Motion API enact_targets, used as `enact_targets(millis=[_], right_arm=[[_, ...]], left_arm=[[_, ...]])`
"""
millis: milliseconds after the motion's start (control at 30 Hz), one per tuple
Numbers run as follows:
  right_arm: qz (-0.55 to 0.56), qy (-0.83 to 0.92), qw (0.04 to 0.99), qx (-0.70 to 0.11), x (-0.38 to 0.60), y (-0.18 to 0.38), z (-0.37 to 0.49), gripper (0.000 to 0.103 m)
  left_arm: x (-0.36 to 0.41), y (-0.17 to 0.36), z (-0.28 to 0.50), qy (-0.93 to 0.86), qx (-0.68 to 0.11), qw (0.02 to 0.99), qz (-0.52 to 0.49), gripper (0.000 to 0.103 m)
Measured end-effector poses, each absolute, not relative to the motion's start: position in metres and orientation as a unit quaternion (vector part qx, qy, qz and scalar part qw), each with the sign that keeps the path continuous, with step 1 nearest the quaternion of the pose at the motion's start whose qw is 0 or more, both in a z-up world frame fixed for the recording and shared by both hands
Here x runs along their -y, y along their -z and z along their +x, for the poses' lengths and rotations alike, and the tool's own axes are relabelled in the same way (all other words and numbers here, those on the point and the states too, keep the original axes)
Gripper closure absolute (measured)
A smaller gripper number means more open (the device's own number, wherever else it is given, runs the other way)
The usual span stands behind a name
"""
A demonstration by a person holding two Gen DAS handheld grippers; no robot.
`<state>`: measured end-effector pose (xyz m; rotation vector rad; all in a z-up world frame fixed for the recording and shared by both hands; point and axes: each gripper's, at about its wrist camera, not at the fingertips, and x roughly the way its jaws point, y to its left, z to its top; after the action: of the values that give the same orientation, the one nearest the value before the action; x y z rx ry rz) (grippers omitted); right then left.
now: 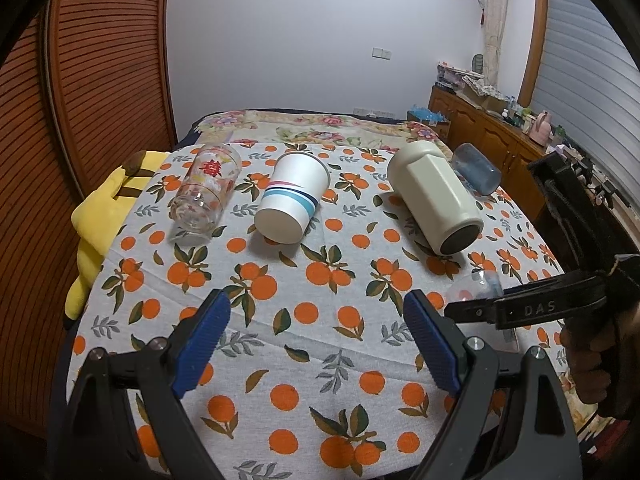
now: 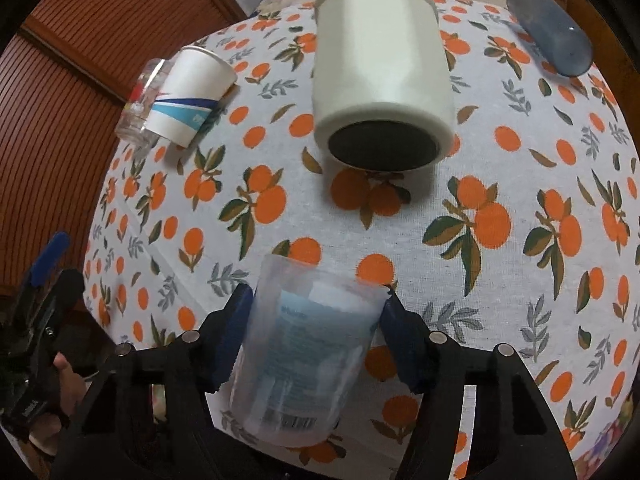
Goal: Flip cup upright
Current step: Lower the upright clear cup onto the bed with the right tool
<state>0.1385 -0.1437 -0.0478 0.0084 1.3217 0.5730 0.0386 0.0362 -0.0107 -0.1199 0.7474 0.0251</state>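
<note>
My right gripper [image 2: 314,316] is shut on a clear plastic cup [image 2: 304,356] with a printed label, held above the orange-print tablecloth [image 2: 500,168], its mouth pointing away from me. The cup shows faintly in the left wrist view [image 1: 478,286], by the right gripper's fingers [image 1: 472,312]. My left gripper [image 1: 316,336] is open and empty over the cloth's near part. Lying on their sides are a cream mug [image 1: 434,196] [image 2: 380,64], a striped paper cup [image 1: 292,198] [image 2: 192,92], a printed glass [image 1: 206,192] [image 2: 140,100] and a blue tumbler [image 1: 478,172] [image 2: 552,32].
A yellow plush toy [image 1: 104,216] lies at the table's left edge. A wooden slatted door [image 1: 80,80] stands to the left. A wooden sideboard [image 1: 492,132] with clutter runs along the right wall.
</note>
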Motion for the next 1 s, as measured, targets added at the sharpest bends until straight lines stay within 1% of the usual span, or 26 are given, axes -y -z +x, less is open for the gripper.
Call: enact_targets(millis=[100,233,500,600,700,1000], right_arm=[[-0.003,-0.279,0.779,-0.562,0.142,0.034,0.133,0.039],[-0.04,-0.289,0.815,-0.5,0.139,0.021,0.126,0.04],[-0.112,-0.296,0.852,-0.417,0.127,0.016,0.109,0.04],[-0.127,-0.291,0.868,-0.381,0.127,0.011,0.103,0.042],[-0.134,-0.294,0.866,-0.382,0.126,0.015,0.103,0.044],[-0.17,-0.308,0.854,-0.384,0.117,0.012,0.089,0.045]], left_arm=[[-0.038,0.012,0.039,-0.014,-0.365,0.929,-0.06,0.014],[-0.04,0.013,0.04,-0.017,-0.365,0.929,-0.062,0.014],[-0.042,0.014,0.04,-0.021,-0.363,0.93,-0.06,0.014],[-0.044,0.015,0.04,-0.025,-0.361,0.93,-0.063,0.014],[-0.046,0.016,0.04,-0.025,-0.361,0.93,-0.065,0.014],[-0.047,0.016,0.04,-0.025,-0.358,0.931,-0.065,0.014]])
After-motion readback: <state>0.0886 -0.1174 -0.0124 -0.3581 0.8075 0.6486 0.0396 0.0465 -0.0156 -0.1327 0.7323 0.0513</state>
